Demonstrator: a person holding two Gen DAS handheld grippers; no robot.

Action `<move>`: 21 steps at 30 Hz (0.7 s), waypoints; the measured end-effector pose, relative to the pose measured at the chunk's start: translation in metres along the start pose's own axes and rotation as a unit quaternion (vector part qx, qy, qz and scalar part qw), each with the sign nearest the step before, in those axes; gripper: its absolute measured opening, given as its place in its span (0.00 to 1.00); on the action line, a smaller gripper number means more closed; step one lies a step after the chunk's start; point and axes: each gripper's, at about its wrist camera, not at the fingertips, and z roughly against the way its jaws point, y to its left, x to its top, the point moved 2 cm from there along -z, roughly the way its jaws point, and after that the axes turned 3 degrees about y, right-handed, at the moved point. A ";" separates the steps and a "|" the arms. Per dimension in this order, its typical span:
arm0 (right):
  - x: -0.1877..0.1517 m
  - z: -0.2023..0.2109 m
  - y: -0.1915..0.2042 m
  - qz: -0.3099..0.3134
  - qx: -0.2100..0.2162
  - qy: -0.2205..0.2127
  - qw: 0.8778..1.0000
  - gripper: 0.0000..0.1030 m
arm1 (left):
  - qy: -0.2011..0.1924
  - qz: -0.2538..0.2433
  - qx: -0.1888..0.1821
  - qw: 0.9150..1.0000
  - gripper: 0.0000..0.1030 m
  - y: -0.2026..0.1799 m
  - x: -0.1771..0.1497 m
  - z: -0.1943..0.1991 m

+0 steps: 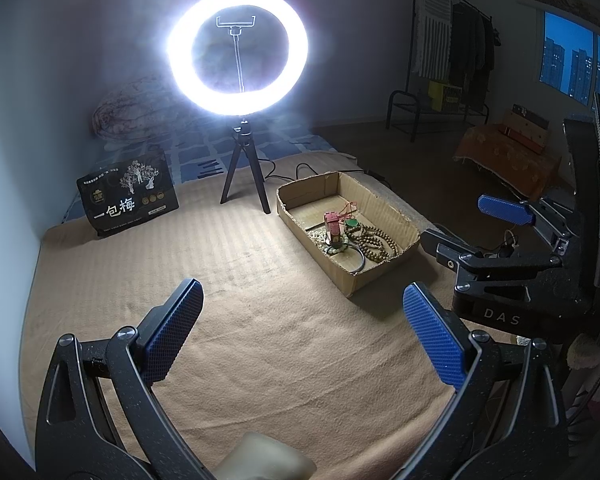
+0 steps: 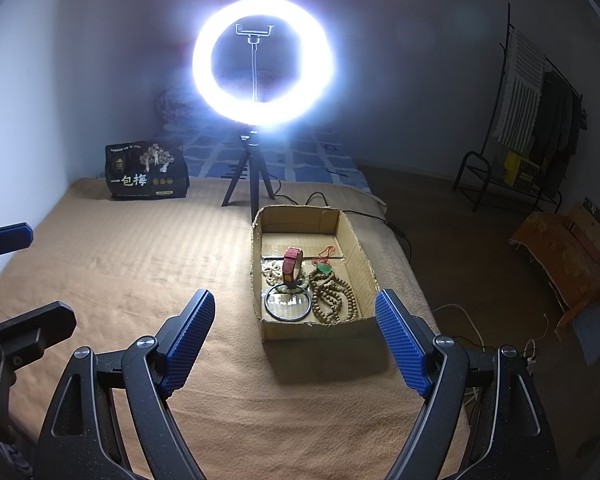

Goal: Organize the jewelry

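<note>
The bed (image 2: 140, 264), covered by a tan blanket, carries all items. A lit ring light (image 2: 262, 60) on a tripod stands at the far side, with a dark printed bag (image 2: 146, 172) to its left.

The cardboard box (image 2: 358, 240) lies ahead of the right gripper (image 2: 296, 340), its long axis running away from the jaws and its near wall just beyond the fingertips. In the left wrist view the cardboard box (image 1: 384, 208) sits ahead and to the right, well apart from the left gripper (image 1: 304, 320). Judgement: the right gripper is nearer and better aligned.

Box contents, all grouped at the near end:
- brown bead strand (image 2: 334, 292), right side
- dark bangle (image 2: 288, 304), near-left corner
- pale bead strand (image 2: 272, 270)
- red watch (image 2: 292, 264), upright
- green pendant (image 2: 324, 267) on red cord

Both sets of jaws are spread wide and hold nothing.
</note>
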 end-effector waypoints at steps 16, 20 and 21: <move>-0.001 -0.001 0.000 0.003 0.000 0.000 1.000 0.80 | 0.001 0.008 -0.011 1.000 0.99 -0.002 0.003 0.002; -0.001 -0.001 0.000 0.004 0.000 -0.001 1.000 0.80 | 0.001 0.011 -0.011 1.000 0.99 -0.002 0.004 0.002; -0.001 -0.002 0.001 0.005 0.000 -0.001 1.000 0.80 | 0.001 0.011 -0.011 1.000 0.99 -0.001 0.003 0.003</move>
